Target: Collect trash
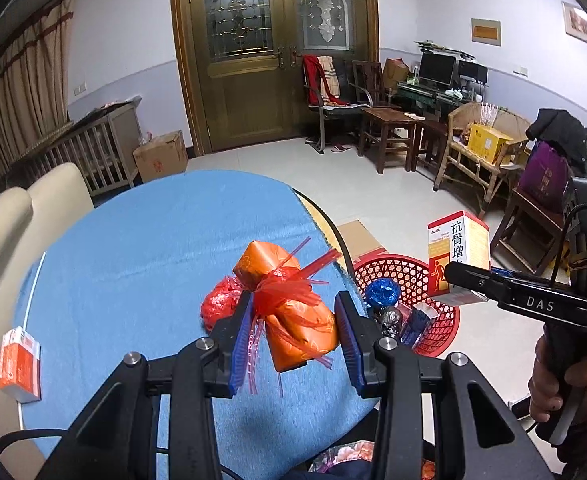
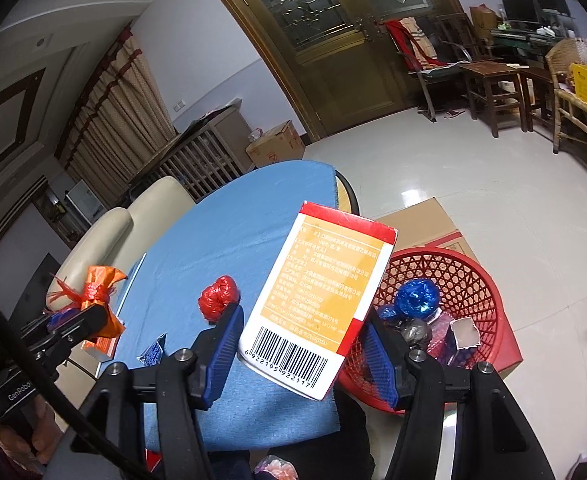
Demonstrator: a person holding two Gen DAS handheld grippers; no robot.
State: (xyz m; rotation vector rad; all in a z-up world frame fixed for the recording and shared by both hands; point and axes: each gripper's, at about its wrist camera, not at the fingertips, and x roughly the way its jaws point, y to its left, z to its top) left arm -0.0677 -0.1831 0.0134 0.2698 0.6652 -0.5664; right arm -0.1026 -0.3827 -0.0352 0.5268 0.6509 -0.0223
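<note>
My left gripper [image 1: 293, 308] is shut on an orange wrapped package [image 1: 297, 320] tied with red ribbon, lifted over the blue-clothed table [image 1: 141, 248]. The right gripper [image 2: 303, 316] is shut on a red, orange and white medicine box [image 2: 321, 296], held beside the table's edge. On the floor by that edge stands a red mesh basket [image 2: 481, 280] with a blue foil ball [image 2: 417, 298], a grey ball and small boxes inside. A red crumpled ball [image 2: 217, 298] lies on the cloth. The left wrist view shows the right gripper [image 1: 461, 284] carrying the box [image 1: 459, 248] above the basket [image 1: 409, 276].
A small orange and white box [image 1: 19, 364] and a blue wrapper [image 2: 153, 352] lie on the table. A cream chair [image 1: 17, 220] stands at its left side. A flat cardboard box [image 2: 433, 220] lies under the basket. Wooden stools [image 1: 389, 132] and a rattan chair stand across the tiled floor.
</note>
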